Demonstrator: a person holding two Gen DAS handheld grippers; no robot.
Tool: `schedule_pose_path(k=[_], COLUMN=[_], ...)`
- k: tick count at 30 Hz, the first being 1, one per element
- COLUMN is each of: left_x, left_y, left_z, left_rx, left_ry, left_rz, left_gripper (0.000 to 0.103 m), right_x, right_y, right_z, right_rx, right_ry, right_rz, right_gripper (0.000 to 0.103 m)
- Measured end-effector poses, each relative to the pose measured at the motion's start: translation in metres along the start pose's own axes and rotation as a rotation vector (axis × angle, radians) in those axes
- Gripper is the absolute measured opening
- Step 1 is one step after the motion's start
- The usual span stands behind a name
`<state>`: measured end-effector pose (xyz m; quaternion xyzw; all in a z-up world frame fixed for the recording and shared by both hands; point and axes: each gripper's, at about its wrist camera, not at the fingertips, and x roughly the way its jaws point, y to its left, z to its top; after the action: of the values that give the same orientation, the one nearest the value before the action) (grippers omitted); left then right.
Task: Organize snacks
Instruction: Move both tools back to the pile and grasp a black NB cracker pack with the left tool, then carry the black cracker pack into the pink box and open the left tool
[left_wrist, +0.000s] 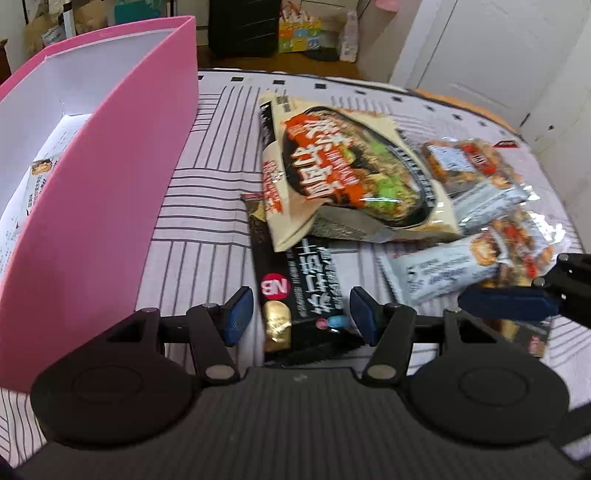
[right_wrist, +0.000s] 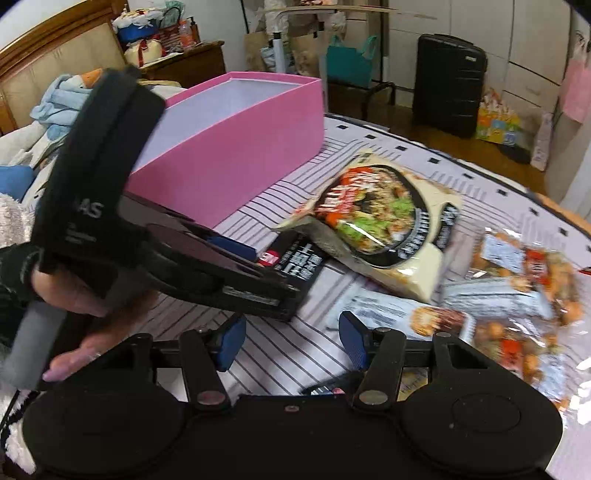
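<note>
Snack packets lie on a striped bed cover (left_wrist: 207, 184). A black packet with an NB logo (left_wrist: 299, 295) lies flat between the fingers of my left gripper (left_wrist: 301, 314), which is open; the pads stand just off its edges. A cream noodle bag (left_wrist: 351, 166) overlaps its far end. In the right wrist view the left gripper (right_wrist: 236, 273) reaches down over the black packet (right_wrist: 295, 262), held by a hand (right_wrist: 74, 295). My right gripper (right_wrist: 293, 339) is open over bare cover, with a clear bag of grey-white snack bars (right_wrist: 424, 314) at its right finger.
An open pink box (left_wrist: 103, 184) stands on the left with a white printed packet (left_wrist: 37, 177) inside. Another clear snack bag (right_wrist: 517, 266) lies to the right. The bed's edge curves behind the snacks, with a black suitcase (right_wrist: 448, 85) beyond. Crumpled bedding (right_wrist: 55, 99) lies by the headboard.
</note>
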<state>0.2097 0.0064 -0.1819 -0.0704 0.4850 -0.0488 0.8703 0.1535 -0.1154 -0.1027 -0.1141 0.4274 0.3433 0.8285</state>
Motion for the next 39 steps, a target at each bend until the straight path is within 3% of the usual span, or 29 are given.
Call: schedule_pose_path(k=[2, 4, 9, 12, 17, 22, 25, 27, 33, 39], left_x=[0.003, 0.002, 0.003, 0.003, 0.005, 0.008, 0.007, 0.006, -0.001, -0.016], left_y=[0.006, 0.013, 0.027, 0.031, 0.038, 0.038, 0.035, 0.036, 0.034, 0.037], left_z=[0.002, 0.004, 0.008, 0.008, 0.011, 0.011, 0.010, 0.009, 0.006, 0.003], left_rx=[-0.030, -0.062, -0.120, -0.129, -0.149, -0.148, -0.143, -0.150, -0.143, -0.130], left_ry=[0.012, 0.029, 0.068, 0.075, 0.093, 0.117, 0.121, 0.124, 0.126, 0.178], left_rz=[-0.023, -0.048, -0.102, -0.106, -0.139, -0.184, -0.185, -0.193, -0.198, -0.230], left_gripper=[0.057, 0.049, 0.044, 0.038, 0.038, 0.038, 0.037, 0.037, 0.037, 0.037], right_x=[0.011, 0.024, 0.057, 0.061, 0.063, 0.072, 0.071, 0.067, 0.054, 0.031], right_y=[0.002, 0.008, 0.017, 0.023, 0.031, 0.041, 0.046, 0.045, 0.056, 0.070], right_z=[0.002, 0.003, 0.005, 0.006, 0.004, 0.001, 0.001, 0.002, 0.000, 0.000], right_rx=[0.016, 0.007, 0.014, 0.011, -0.013, -0.038, -0.030, -0.023, -0.025, -0.002], right_ry=[0.010, 0.028, 0.023, -0.007, -0.026, -0.064, -0.074, -0.069, -0.024, 0.035], right_rz=[0.029, 0.034, -0.022, -0.030, -0.058, -0.086, -0.114, -0.124, -0.146, -0.113], right_gripper=[0.061, 0.061, 0.062, 0.072, 0.077, 0.092, 0.088, 0.078, 0.068, 0.068])
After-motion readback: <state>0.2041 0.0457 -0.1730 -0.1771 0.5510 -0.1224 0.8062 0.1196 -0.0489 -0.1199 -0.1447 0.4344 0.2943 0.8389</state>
